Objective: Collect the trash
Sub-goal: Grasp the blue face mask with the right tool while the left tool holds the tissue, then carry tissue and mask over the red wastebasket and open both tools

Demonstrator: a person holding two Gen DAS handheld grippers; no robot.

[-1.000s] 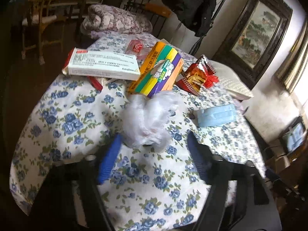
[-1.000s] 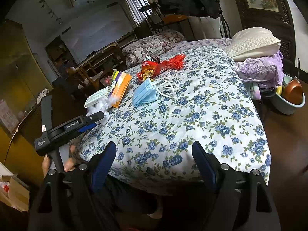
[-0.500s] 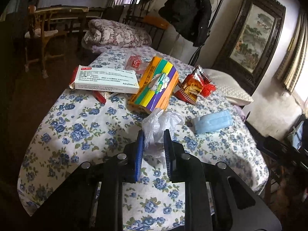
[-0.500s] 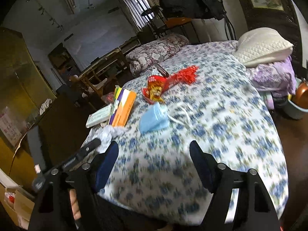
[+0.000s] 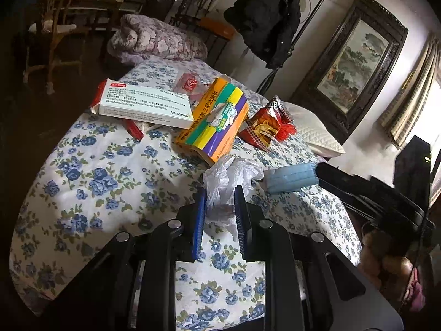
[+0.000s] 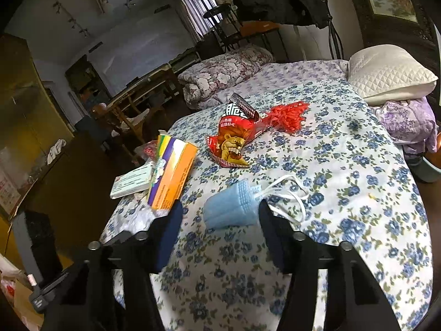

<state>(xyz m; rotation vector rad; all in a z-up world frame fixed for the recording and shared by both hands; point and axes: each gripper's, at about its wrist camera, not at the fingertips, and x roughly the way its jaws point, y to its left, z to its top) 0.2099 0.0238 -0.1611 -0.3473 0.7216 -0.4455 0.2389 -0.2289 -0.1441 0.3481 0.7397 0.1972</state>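
My left gripper [image 5: 220, 193] is shut on a crumpled white plastic bag [image 5: 228, 176] lying on the blue-flowered bedspread [image 5: 110, 171]. Just right of it is a folded blue face mask [image 5: 289, 178] with white ear loops. In the right wrist view the mask [image 6: 228, 207] lies between the fingers of my right gripper [image 6: 220, 211], whose jaws are closing. The right finger sits at the mask's edge, while the left finger stands apart from it. One dark finger [image 5: 330, 176] of that gripper shows in the left wrist view beside the mask.
Farther back on the bed lie an orange, yellow and purple box [image 5: 215, 121], a white medicine box [image 5: 146, 104], a red snack bag [image 6: 234, 140] and a red tassel [image 6: 289, 115]. A white pillow [image 6: 386, 74] and a folded quilt [image 5: 157, 41] lie beyond.
My left gripper went from open around the plastic bag to shut on it. My right gripper moved forward across the bed to the blue mask, and its jaws narrowed.
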